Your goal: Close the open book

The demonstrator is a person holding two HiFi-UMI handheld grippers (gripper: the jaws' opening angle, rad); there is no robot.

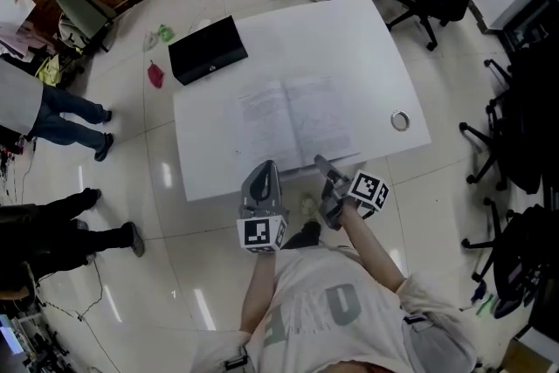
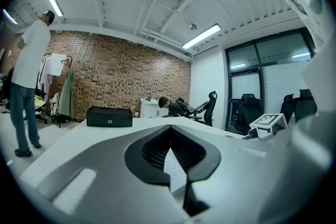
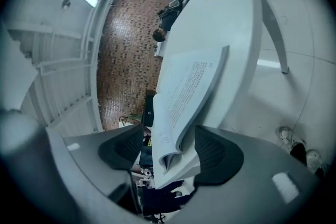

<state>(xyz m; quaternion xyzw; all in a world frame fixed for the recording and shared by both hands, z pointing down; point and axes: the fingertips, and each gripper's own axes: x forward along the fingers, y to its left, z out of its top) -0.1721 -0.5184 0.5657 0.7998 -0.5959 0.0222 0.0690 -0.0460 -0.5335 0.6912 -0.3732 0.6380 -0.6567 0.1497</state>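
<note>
We are noting the open book (image 1: 293,120) lying flat on the white desk (image 1: 367,39), close to the near rim. The right gripper (image 3: 163,147), tipped on its side, is gaping wide around the book's near right corner without pressing it. The left gripper (image 1: 265,169) is hovering at the near rim, closed on nothing. A black case (image 1: 207,49) is sitting far left and a ring (image 1: 400,120) by the right edge, with bare surface running beyond the book. Glossy floor (image 1: 175,188) is surrounding the desk.

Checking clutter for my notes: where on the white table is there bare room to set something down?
Bare: on the table, the far right stretch from the black box to the far corner, and the strip between the open book and the ring. Crowded: the near edge by the book, with the left gripper and right gripper there.
</note>
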